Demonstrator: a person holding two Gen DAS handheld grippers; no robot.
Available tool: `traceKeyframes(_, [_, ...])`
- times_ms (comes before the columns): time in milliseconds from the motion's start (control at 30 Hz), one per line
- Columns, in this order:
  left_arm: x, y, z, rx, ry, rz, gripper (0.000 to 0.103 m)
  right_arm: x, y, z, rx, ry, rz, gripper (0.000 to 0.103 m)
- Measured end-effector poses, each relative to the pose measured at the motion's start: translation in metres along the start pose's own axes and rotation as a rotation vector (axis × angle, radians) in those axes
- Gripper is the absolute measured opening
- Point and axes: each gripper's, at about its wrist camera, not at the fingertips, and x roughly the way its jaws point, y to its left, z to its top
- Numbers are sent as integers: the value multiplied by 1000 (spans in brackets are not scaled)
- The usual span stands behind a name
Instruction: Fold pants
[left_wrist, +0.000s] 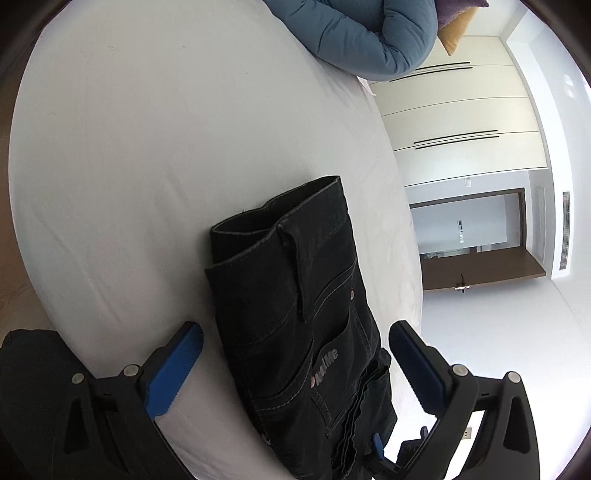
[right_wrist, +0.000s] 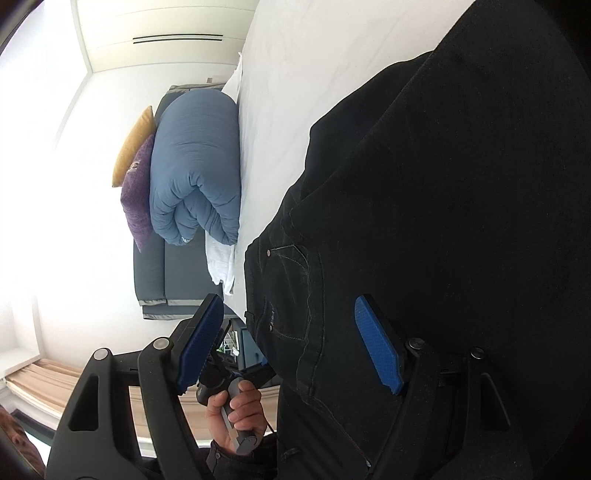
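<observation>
Pants (left_wrist: 295, 314) lie folded on the white bed (left_wrist: 147, 147), so this step looks like a release: best to draw both grippers straight back without catching the denim, then square any loose edge. Left gripper (left_wrist: 295, 369) points down at the bundle, jaws wide on either side and clear of it. Right gripper (right_wrist: 295, 347), tipped slightly down, has jaws fairly wide around the cloth, pads (right_wrist: 376, 350) not pressing.
</observation>
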Motion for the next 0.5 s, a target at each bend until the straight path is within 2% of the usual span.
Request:
traceKeyframes(100, [11,-2,8,-28,-3,-14,97,-1,1,0,-12,8,-4,72])
traceKeyframes(133, [12,-2,10,-37,-4,-11,91,-1,3,1,-17,11,-9,72])
traceKeyframes(200, [17,-3,14,-51,4,-8,75,-6,7,3,-17,26,-14,72])
traceKeyframes(267, [21,-1,16,-69,18,4,47,-3,13,5,-26,43,-22,73])
traceKeyframes(300, [23,0,16,-74,23,5,41,-2,12,7,-29,55,-22,73])
traceKeyframes(333, [25,2,16,-75,24,6,29,3,15,8,-32,68,-24,73])
traceKeyframes(367, [25,3,16,-74,22,6,25,9,18,9,-39,84,-27,73])
traceKeyframes(500, [20,-3,14,-45,10,7,18,41,36,13,-86,162,-53,73])
